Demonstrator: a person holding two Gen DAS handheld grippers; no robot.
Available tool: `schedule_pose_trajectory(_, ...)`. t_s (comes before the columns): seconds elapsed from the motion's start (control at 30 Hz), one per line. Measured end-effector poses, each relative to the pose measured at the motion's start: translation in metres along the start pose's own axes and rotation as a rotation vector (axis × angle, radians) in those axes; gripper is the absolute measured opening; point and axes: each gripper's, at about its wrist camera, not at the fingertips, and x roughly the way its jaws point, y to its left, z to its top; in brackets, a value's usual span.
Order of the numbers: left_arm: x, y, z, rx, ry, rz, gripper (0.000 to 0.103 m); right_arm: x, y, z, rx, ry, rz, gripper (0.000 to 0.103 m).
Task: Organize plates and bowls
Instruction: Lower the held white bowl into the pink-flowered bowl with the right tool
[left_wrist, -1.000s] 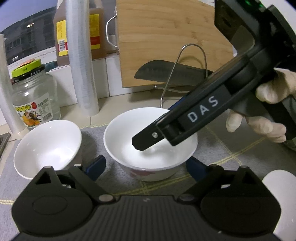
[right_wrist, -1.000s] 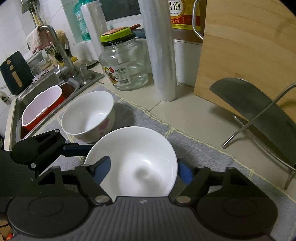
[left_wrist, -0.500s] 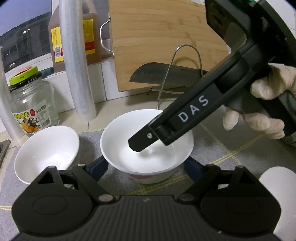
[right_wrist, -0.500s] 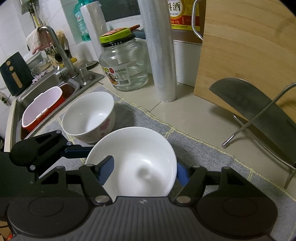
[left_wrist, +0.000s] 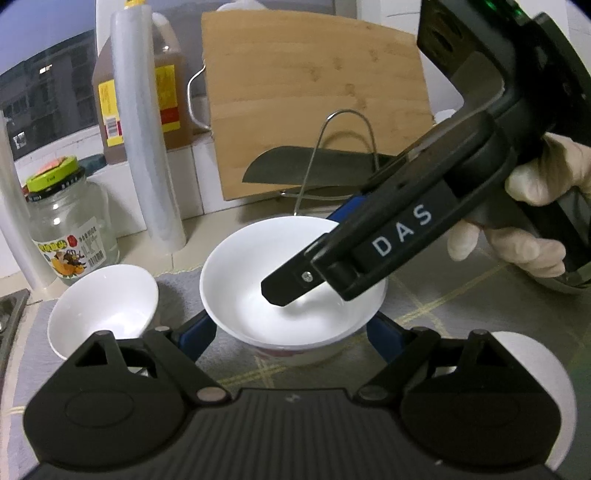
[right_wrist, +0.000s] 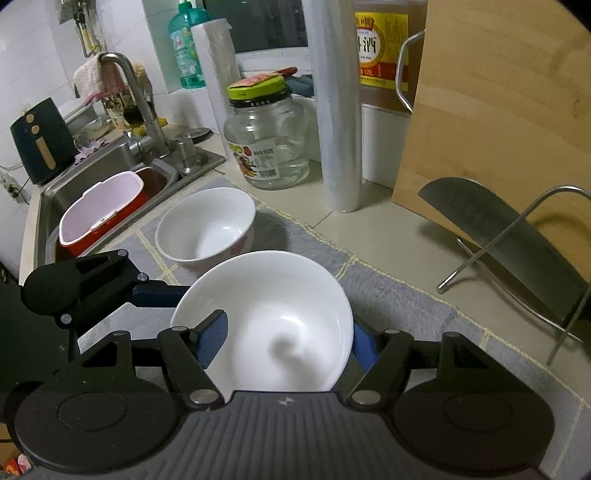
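Observation:
A white bowl (left_wrist: 295, 273) is held between both grippers, just above the grey mat (left_wrist: 461, 295). My left gripper (left_wrist: 290, 332) is shut on it, its blue pads (left_wrist: 195, 332) pressing the lower sides. My right gripper (left_wrist: 310, 254) comes in from the upper right with one finger inside the bowl and the other past the far rim. In the right wrist view the same bowl (right_wrist: 273, 317) fills the right gripper (right_wrist: 288, 345), which is shut on it. A second white bowl (left_wrist: 103, 306) (right_wrist: 207, 225) stands on the mat to the left.
Behind the mat stand a glass jar (right_wrist: 266, 147), a roll of film (right_wrist: 338, 110) and a wooden board (left_wrist: 317, 110). A cleaver (right_wrist: 509, 229) leans in a wire stand. The sink (right_wrist: 110, 166) holds a red tub (right_wrist: 99, 214). A white dish (left_wrist: 535, 369) lies at the near right.
The left jaws have closed in onto the bowl's sides. Both grippers have risen a little with the bowl between them. The second bowl stays on the mat.

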Motion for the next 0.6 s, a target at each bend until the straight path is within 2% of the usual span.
schedule_pose_trajectory(0.6, -0.059, -0.044, -0.002, 0.029, -0.032, -0.027, 0.088, -0.073, 0.036, -0.033, -0.034, -0.077, -0.001, 0.075)
